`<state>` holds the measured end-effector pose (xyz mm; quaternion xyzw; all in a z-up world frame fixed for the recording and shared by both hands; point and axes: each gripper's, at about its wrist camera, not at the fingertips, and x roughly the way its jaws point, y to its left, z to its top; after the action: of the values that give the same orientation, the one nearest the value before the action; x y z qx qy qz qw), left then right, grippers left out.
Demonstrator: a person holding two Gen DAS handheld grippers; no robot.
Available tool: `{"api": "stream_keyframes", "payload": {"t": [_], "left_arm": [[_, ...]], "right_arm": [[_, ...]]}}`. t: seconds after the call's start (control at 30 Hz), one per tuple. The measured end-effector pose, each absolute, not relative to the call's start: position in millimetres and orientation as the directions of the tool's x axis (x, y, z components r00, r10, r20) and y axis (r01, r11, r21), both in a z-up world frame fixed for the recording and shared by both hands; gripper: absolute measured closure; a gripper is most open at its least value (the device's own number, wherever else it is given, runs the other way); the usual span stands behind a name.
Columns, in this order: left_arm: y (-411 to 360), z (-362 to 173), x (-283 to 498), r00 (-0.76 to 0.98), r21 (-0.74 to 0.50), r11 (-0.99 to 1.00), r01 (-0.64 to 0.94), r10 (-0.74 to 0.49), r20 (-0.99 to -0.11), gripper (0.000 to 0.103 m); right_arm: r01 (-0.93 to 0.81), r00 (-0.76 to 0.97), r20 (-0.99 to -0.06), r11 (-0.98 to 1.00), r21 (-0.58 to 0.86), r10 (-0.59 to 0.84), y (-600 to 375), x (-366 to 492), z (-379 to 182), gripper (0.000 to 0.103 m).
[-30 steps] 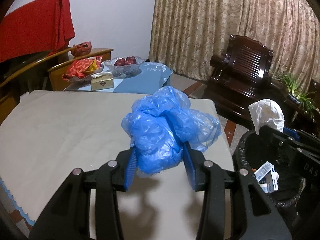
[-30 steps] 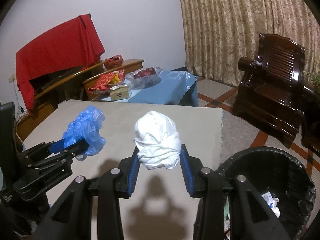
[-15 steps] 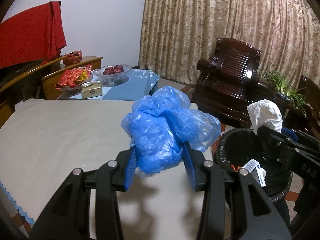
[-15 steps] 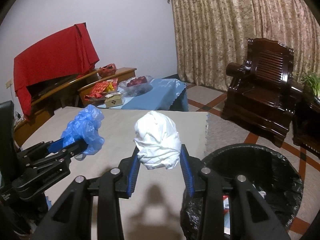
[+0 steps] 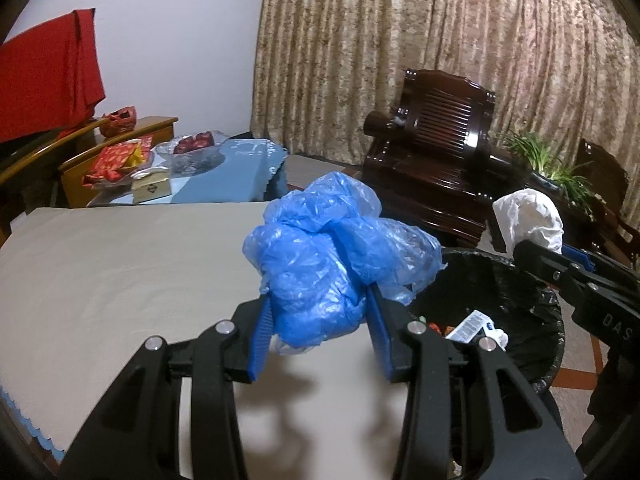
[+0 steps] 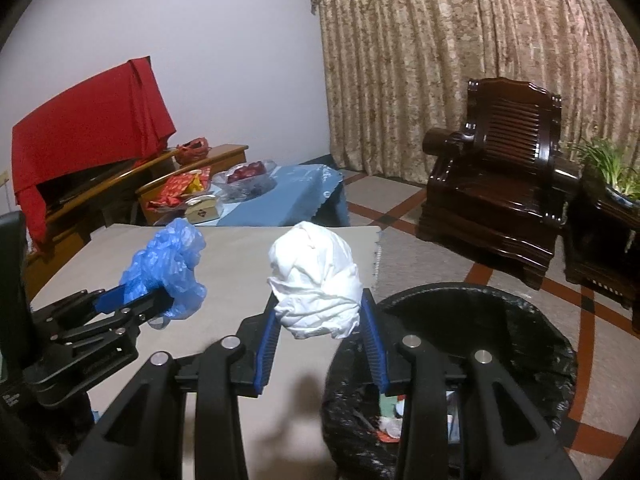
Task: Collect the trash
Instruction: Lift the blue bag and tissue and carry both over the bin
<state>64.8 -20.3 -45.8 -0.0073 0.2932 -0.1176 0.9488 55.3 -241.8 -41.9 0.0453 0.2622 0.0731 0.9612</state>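
Observation:
My left gripper (image 5: 318, 334) is shut on a crumpled blue plastic bag (image 5: 336, 256) and holds it above the table's right edge, beside the bin. It also shows in the right wrist view (image 6: 168, 268). My right gripper (image 6: 320, 334) is shut on a crumpled white bag (image 6: 316, 296), held at the left rim of the black-lined trash bin (image 6: 480, 320). The white bag (image 5: 528, 216) shows over the bin (image 5: 520, 304) in the left wrist view. Several pieces of trash lie inside the bin.
A beige-covered table (image 5: 120, 264) lies under and left of the grippers. Beyond it stands a blue-clothed low table (image 5: 236, 176) with a fruit bowl and a box. A dark wooden armchair (image 6: 504, 176) and a potted plant (image 6: 616, 176) stand at the right.
Both grippers have moved right with their bags, off the table toward the bin. The bin now lies closer and larger in both views. Both grips are unchanged.

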Motion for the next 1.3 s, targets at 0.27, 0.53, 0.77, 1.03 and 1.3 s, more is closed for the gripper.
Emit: {"api": "stream_keyframes", "payload": {"t": [0.27, 0.53, 0.77, 1.03, 1.3], "left_arm": [[-50.5, -44.9, 66.0, 0.795, -0.073, 0.959, 0.274, -0.268, -0.545, 0.062], [-78.5, -44.0, 69.4, 0.78, -0.065, 0.94, 0.334, -0.314, -0.541, 0.062], [-100.9, -46.0, 72.4, 0.769, -0.056, 0.927, 0.372, -0.341, -0.54, 0.062], [-126.7, -49.8, 78.1, 0.753, -0.052, 0.912, 0.407, -0.368, -0.546, 0.062], [-155.6, -56.0, 82.4, 0.733, -0.046, 0.889, 0.455, -0.404, -0.547, 0.062]], "right_arm": [[-0.074, 0.862, -0.492, 0.991, 0.111, 0.12, -264.1, 52.1, -36.8, 0.065], [-0.024, 0.872, -0.483, 0.994, 0.11, 0.075, -291.6, 48.4, -34.3, 0.065], [0.017, 0.876, -0.482, 0.995, 0.1, 0.034, -314.4, 47.8, -32.2, 0.065], [0.065, 0.874, -0.485, 0.994, 0.092, -0.013, -340.0, 44.8, -35.5, 0.065], [0.111, 0.864, -0.5, 0.989, 0.095, -0.048, -362.8, 41.2, -44.0, 0.065]]}}
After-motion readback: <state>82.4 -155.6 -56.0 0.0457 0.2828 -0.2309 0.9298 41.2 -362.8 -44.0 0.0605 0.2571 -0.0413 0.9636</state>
